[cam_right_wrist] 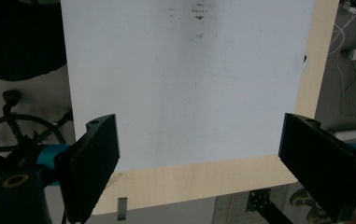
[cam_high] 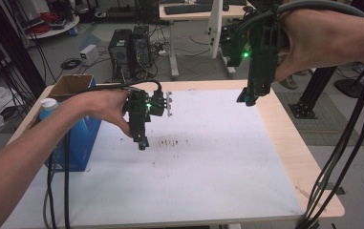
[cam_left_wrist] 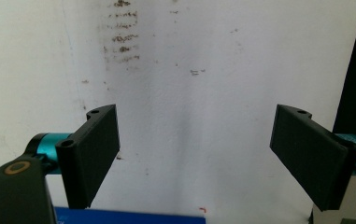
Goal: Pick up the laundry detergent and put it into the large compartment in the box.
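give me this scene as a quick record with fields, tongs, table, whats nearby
left tongs: open, nothing between the jaws, held over the white sheet near its left side
right tongs: open, nothing between the jaws, raised above the sheet's far right corner
table: light wood, mostly covered by the white sheet
marks: dark smudges on the sheet, right of the left tongs
blue box: at the table's left edge
cardboard box: open, behind the blue box

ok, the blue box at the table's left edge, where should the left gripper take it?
The blue box stands upright with its top open, and it looks broader than the gap between the open jaws of the left gripper. So probably take the top rim from above, one jaw inside the wall, one outside.
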The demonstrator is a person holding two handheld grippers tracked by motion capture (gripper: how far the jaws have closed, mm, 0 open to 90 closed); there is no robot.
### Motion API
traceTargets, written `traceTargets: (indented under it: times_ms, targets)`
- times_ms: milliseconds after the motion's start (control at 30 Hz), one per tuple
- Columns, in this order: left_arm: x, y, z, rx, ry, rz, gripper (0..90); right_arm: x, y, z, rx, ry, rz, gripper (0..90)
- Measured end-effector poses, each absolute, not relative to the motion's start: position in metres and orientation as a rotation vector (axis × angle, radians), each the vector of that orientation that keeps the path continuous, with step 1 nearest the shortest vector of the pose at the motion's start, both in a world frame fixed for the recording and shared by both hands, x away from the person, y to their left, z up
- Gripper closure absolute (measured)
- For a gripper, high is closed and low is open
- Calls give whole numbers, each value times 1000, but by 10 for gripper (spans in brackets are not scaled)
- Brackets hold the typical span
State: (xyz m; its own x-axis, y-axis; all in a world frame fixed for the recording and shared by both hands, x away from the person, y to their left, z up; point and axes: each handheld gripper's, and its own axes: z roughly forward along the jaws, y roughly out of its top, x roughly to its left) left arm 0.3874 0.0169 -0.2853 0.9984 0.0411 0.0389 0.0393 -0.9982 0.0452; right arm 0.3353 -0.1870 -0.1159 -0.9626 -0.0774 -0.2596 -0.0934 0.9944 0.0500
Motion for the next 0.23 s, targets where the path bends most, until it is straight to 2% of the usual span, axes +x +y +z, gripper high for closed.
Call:
traceTargets:
  times_ms: [233]
  targets:
    - [388, 19, -284, 3089, 66, 56, 159, 337, -187, -116, -122, 2876, 93, 117]
